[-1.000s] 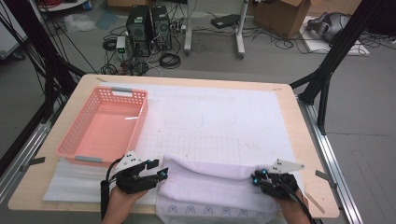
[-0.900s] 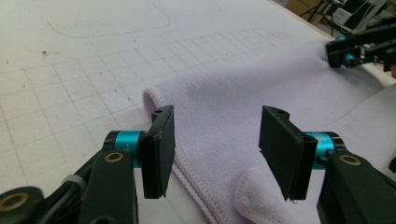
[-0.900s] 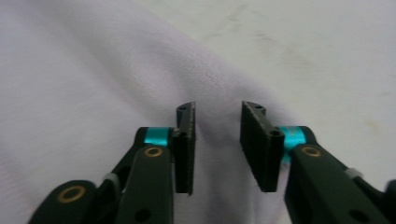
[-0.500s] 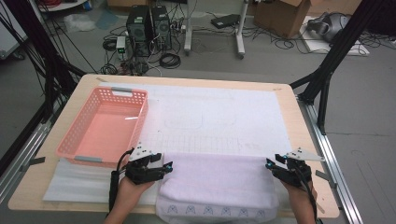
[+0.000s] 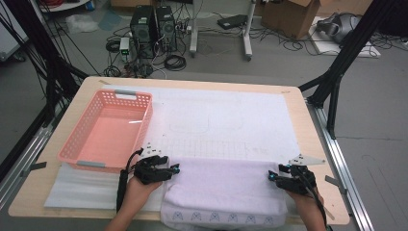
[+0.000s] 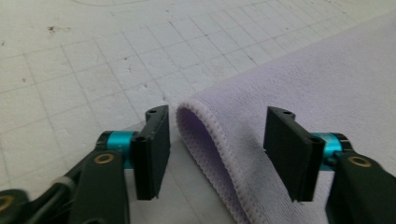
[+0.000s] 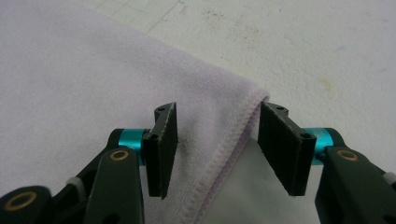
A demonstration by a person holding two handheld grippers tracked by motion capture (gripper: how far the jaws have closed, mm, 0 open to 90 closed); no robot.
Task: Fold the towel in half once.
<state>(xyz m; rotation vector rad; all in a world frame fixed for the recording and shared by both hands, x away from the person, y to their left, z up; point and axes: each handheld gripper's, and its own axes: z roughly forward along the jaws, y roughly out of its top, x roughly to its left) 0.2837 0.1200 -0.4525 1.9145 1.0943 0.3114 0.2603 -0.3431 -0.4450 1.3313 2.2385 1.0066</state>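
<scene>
One towel [image 5: 223, 190], one pink basket [image 5: 107, 132]; two tongs (left [image 5: 174, 169], right [image 5: 272, 176]) apart, straddling towel corners.

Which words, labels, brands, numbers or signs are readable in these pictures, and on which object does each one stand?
No readable text in any view.
Lavender towel: a row of small blue motifs along its near hem, too small to read.
White mat: only drawn outlines and a grid, no letters.
Pink basket: no label.
</scene>
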